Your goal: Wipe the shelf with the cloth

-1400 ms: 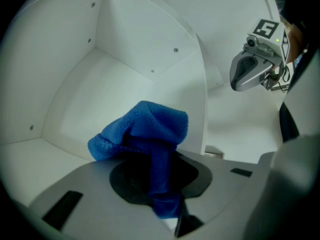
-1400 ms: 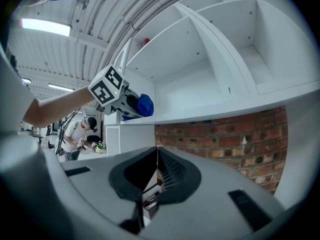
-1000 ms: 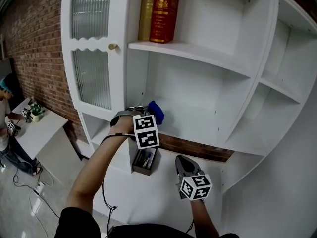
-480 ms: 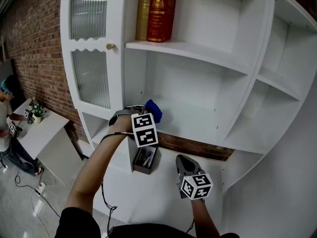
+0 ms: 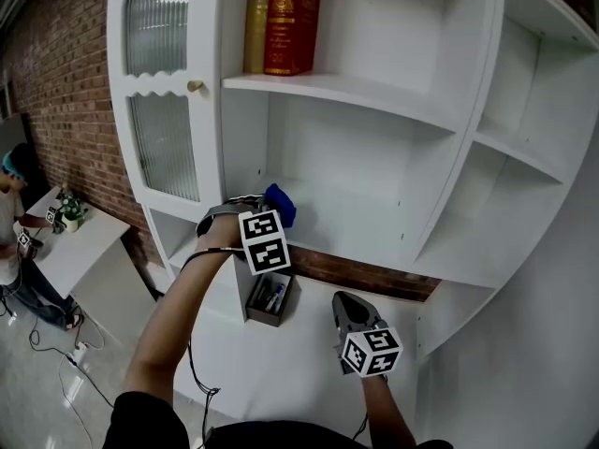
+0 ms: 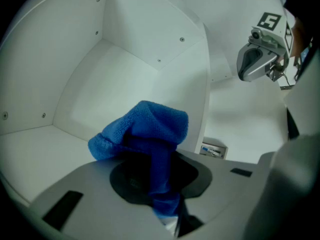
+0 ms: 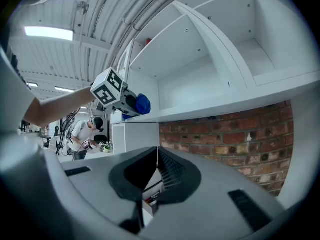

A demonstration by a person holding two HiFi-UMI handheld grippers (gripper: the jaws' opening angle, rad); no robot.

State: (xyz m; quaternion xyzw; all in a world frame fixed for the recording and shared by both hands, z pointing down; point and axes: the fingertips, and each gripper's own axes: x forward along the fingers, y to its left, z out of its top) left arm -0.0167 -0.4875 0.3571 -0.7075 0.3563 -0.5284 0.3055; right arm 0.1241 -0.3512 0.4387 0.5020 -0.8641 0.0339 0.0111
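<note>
My left gripper is shut on a blue cloth, which bulges out past its tips at the left front of the white middle shelf. In the left gripper view the cloth stands bunched above the jaws, over the shelf board; whether it touches the board is hidden. My right gripper hangs lower, over the desk top, jaws closed with nothing in them. From the right gripper view the left gripper and cloth show at the shelf's front edge.
Two books stand on the shelf above. A ribbed-glass cabinet door with a knob is to the left. A dark pen box sits on the white desk. Brick wall behind; a person stands at a far-left table.
The head view has drifted so the cabinet sits further left. My left gripper and cloth stay at the shelf's left front, barely shifted. The right gripper has not moved.
</note>
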